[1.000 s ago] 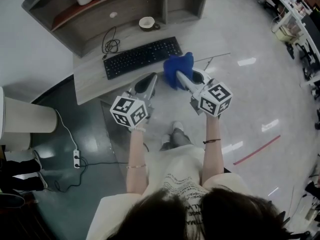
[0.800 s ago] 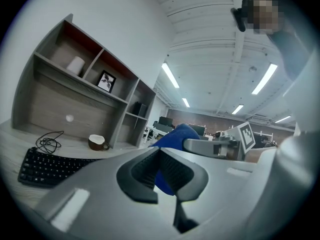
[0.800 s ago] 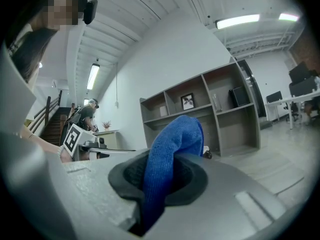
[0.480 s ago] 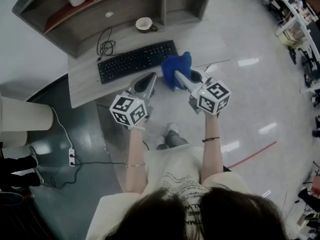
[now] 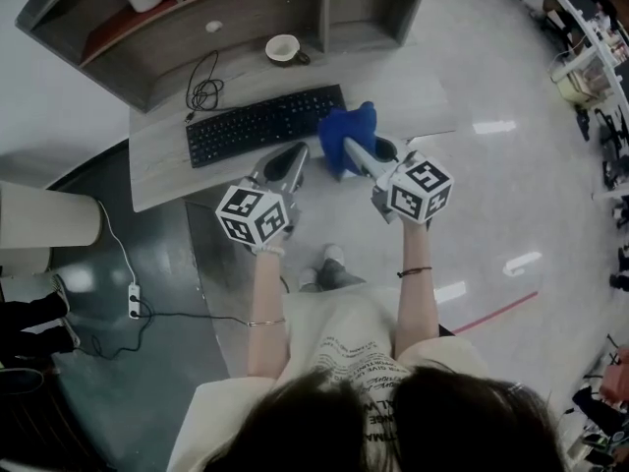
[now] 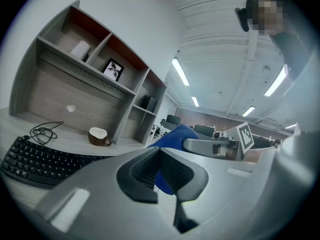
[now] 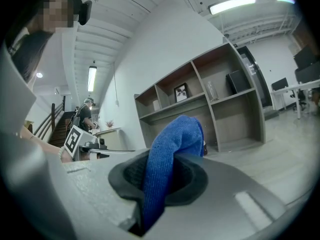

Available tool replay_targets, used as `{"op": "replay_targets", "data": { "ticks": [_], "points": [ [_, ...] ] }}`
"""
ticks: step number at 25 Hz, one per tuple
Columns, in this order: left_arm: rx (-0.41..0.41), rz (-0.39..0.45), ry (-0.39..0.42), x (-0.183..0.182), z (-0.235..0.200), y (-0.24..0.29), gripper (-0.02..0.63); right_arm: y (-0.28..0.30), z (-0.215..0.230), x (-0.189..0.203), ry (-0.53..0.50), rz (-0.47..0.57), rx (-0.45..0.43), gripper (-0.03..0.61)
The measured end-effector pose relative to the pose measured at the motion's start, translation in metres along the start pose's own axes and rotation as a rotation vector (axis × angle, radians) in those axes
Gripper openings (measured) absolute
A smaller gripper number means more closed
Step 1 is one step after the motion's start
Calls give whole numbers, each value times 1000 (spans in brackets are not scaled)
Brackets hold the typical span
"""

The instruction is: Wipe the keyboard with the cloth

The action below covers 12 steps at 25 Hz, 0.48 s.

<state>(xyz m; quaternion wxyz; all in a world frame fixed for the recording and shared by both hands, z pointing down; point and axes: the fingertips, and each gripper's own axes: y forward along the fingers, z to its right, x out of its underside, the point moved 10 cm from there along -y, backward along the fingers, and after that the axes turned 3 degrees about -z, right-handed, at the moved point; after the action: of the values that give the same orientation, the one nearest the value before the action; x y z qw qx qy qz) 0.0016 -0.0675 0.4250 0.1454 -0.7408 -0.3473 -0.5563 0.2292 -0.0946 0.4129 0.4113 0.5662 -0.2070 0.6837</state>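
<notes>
Grey wood desk [image 5: 157,170] below a shelf unit carries the black keyboard [image 5: 265,124], with a cup [image 5: 283,47] beyond it at 12 o'clock. At the keyboard's 3 o'clock end the right tool [image 5: 352,148] pinches the blue cloth [image 5: 346,131], which bunches upward and seems to be held clear of the keys. The left tool [image 5: 293,160], at the keyboard's 5 o'clock, has its jaws pressed together on nothing. The cloth is in hand, but by my reading no wiping has begun; the whole keyboard is left to do.
</notes>
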Motion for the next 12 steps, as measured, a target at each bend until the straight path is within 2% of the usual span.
{"op": "replay_targets", "data": {
  "ticks": [12],
  "points": [
    [-11,-21,-37,8,-9,18,-12,4,26,-1,27,-9,37,52]
  ]
}}
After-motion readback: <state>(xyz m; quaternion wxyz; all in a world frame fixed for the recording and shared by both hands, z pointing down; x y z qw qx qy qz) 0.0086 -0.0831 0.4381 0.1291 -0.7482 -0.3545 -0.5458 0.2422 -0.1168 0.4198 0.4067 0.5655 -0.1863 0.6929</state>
